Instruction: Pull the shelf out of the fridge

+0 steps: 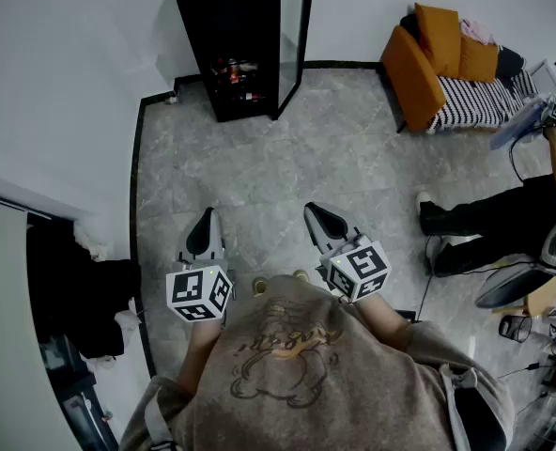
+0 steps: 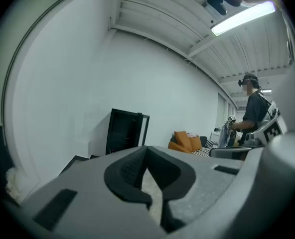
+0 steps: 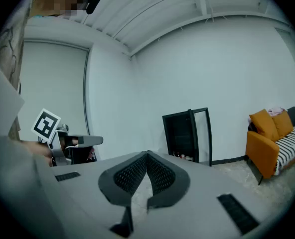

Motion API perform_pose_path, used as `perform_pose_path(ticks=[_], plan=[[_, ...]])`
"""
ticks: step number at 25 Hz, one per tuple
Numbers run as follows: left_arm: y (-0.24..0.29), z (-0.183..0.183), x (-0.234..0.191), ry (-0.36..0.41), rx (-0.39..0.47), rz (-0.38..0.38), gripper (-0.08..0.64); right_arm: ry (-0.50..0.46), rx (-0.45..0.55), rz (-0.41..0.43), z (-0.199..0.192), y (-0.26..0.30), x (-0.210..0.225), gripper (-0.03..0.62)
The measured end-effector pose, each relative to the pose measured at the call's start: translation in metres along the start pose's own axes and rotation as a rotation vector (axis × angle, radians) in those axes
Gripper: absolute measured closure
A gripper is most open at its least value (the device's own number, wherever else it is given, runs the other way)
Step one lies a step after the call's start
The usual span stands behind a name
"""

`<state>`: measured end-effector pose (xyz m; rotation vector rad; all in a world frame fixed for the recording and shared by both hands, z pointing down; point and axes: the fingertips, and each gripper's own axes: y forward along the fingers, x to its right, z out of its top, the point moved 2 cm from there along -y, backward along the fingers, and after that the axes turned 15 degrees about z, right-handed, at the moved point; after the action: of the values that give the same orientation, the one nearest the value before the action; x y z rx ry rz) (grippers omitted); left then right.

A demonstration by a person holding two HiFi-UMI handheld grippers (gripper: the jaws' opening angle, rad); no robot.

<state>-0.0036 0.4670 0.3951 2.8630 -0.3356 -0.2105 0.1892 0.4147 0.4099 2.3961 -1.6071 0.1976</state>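
Grey tiled floor (image 1: pixel 259 172), white walls, black fridge (image 1: pixel 236 45) in the corner, orange sofa (image 1: pixel 428 54) nearby. Left gripper (image 1: pixel 206 217) and right gripper (image 1: pixel 315 210) are both pinched closed, empty.

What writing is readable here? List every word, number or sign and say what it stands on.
Sweatshirt: lettering on the bear print, too blurred to read.
Items in the fridge: labels too small to read.
Marker cubes: black-and-white squares only, no words.
Nothing readable anywhere.

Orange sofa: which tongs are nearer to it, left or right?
Right. The right tongs are on the sofa's side; the left tongs lie beyond them, farther from it.
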Motion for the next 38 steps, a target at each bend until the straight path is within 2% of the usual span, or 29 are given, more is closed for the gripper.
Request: perform_pose_path(ticks=[9,19,28,38], plan=[[0.0,-0.012,-0.022,0.024,-0.021,-0.048,0.554,-0.028,0.005,0.004,-0.011,0.007,-0.023,0.571],[0.01,-0.022,-0.048,0.019,-0.041,-0.063,0.554,-0.005,0.023,-0.032,-0.019,0.023,-0.028,0.571],[0.041,-0.024,-0.052,0.009,-0.048,-0.086,0.554,0.025,0.034,-0.05,-0.025,0.047,-0.006,0.571],[0.091,-0.018,-0.056,-0.008,-0.055,-0.094,0.554,0.021,0.072,-0.058,-0.006,0.079,0.037,0.571]])
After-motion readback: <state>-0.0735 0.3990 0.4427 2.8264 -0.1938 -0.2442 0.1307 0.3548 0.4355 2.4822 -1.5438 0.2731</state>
